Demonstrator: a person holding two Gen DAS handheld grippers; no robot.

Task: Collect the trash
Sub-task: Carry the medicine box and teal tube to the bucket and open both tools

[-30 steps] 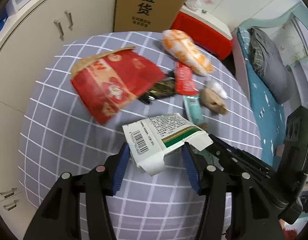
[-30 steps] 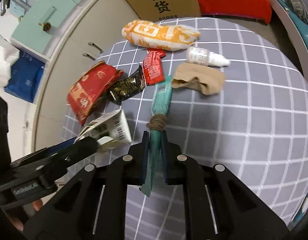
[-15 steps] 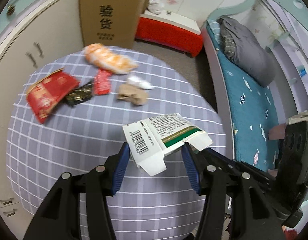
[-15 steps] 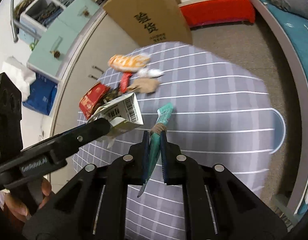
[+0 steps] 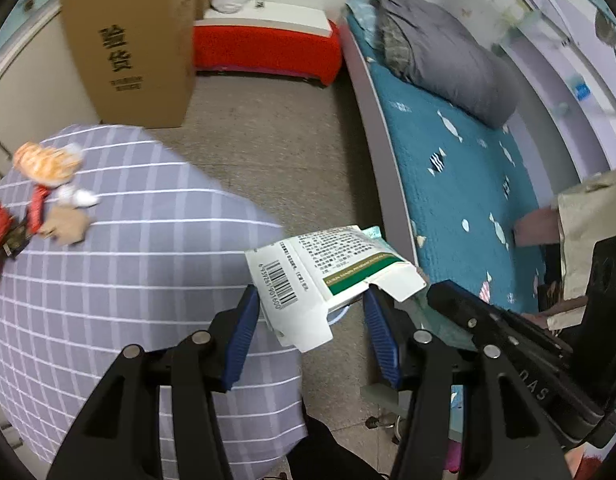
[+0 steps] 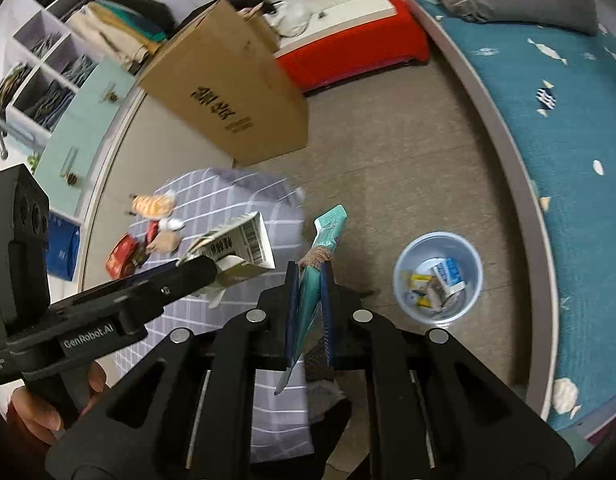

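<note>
carrying: two pieces of trash at once, one per gripper, both lifted clear of the table (image 5: 108, 280).
left gripper (image 5: 308, 320): blue pads clamped on the sides of a white carton (image 5: 324, 276) with a barcode and green stripe; jaws about half spread because the carton is wide. open flap points right, so the grip sits on the firmer body, likely to avoid crushing the loose end.
right gripper (image 6: 308, 300): jaws fully closed, pinching a thin teal wrapper (image 6: 322, 252) near its lower half; a brown knot (image 6: 318, 257) ties its middle, which keeps it as one narrow strip that flat pads can hold.
bin (image 6: 438, 276): pale blue bucket on the floor between table and bed (image 6: 568, 140), already holding a few small packets. standing low and open-topped, it can be filled by dropping from above.
position of trash: wrapper hangs over the floor near the table's edge, left of the bin; carton just left of it, over the cloth's edge.
left on table: orange bag (image 5: 44, 162), small white bottle (image 5: 78, 196), tan scrap (image 5: 66, 224), red packets (image 5: 36, 204) at far side, grouped well apart from both grippers.
judgement: transport step; release over the bin seems next. light wrapper may drift on release.
other: cardboard box (image 5: 132, 44) stands on the floor behind the table.
</note>
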